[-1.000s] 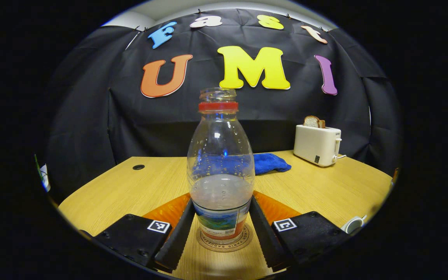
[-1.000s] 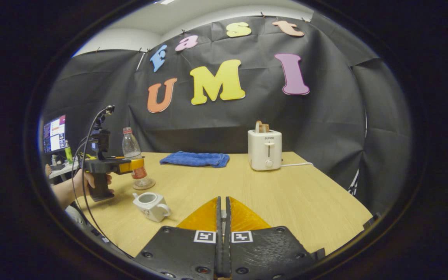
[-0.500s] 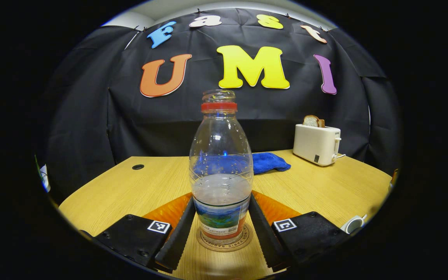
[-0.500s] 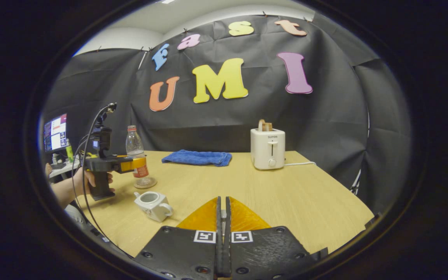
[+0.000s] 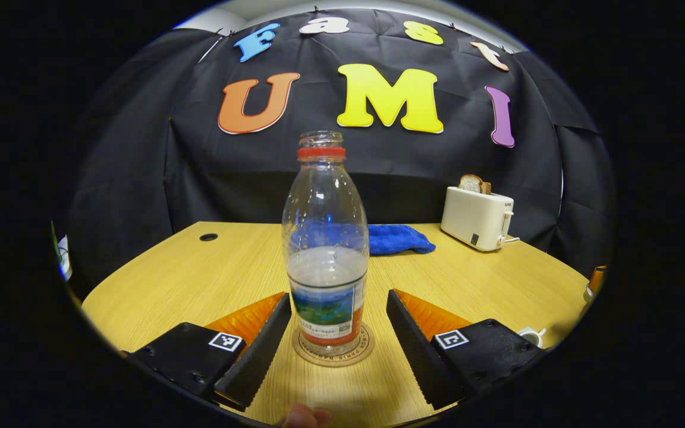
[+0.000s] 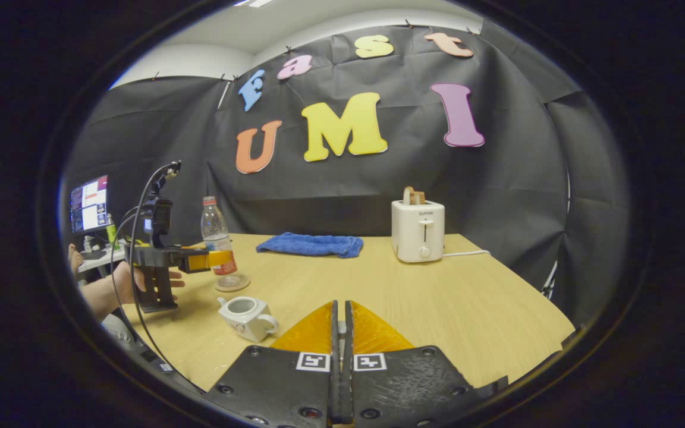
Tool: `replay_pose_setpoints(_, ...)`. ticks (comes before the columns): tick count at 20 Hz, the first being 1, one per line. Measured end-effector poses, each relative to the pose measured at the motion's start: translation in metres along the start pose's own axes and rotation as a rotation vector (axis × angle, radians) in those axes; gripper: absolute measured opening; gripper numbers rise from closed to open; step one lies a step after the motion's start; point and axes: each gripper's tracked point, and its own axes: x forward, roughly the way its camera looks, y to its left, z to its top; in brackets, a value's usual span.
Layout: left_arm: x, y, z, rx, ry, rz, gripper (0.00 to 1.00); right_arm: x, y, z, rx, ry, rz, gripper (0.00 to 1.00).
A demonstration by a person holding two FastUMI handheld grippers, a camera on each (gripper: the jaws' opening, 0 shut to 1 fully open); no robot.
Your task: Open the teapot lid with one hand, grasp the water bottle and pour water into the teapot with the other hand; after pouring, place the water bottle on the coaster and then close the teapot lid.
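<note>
The clear water bottle [image 5: 326,249], red-collared, uncapped and partly filled, stands upright on the round coaster [image 5: 333,352]. My left gripper [image 5: 338,300] is open, its fingers flanking the bottle's base with a gap on each side. In the right gripper view, a hand holds that gripper [image 6: 214,260] beside the bottle [image 6: 216,238] and coaster [image 6: 232,282]. The white teapot [image 6: 247,315] sits lidless on the table, its edge also showing at the far right [image 5: 530,336]. My right gripper [image 6: 341,309] is shut above the table on the teapot lid, seen as a thin pale sliver between its fingers.
A white toaster [image 6: 418,230] holding bread stands at the back right [image 5: 476,217], its cord trailing right. A blue cloth [image 6: 311,244] lies at the back centre [image 5: 396,239]. A cable hole [image 5: 208,237] is at the table's back left. A monitor [image 6: 88,202] stands off the table's left side.
My left gripper has opened off the bottle and drawn back a little; the bottle stays standing on the coaster. The right gripper stays shut, its view shifting slightly.
</note>
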Motion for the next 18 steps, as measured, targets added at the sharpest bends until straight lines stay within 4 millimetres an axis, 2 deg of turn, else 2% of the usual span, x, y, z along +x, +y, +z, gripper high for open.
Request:
replay_pose_setpoints(3, -0.026, 0.003, -0.006, -0.008, -0.011, 0.005, 1.00, 0.002, 0.017, 0.009, -0.028, -0.018, 0.029, 0.00)
replay_pose_setpoints(6, -0.057, 0.003, -0.008, 0.007, -0.024, 0.011, 1.00, 0.008, 0.043, 0.018, -0.052, -0.035, 0.079, 0.00)
replay_pose_setpoints(12, -0.127, 0.021, 0.010, 0.031, -0.135, 0.102, 1.00, 0.040, 0.101, 0.022, -0.089, -0.041, 0.204, 0.00)
replay_pose_setpoints(16, -0.168, 0.026, 0.027, 0.044, -0.197, 0.160, 1.00, 0.062, 0.129, 0.017, -0.113, -0.041, 0.258, 0.00)
replay_pose_setpoints(18, -0.180, 0.030, 0.033, 0.056, -0.221, 0.188, 1.00, 0.070, 0.135, 0.013, -0.109, -0.036, 0.273, 0.00)
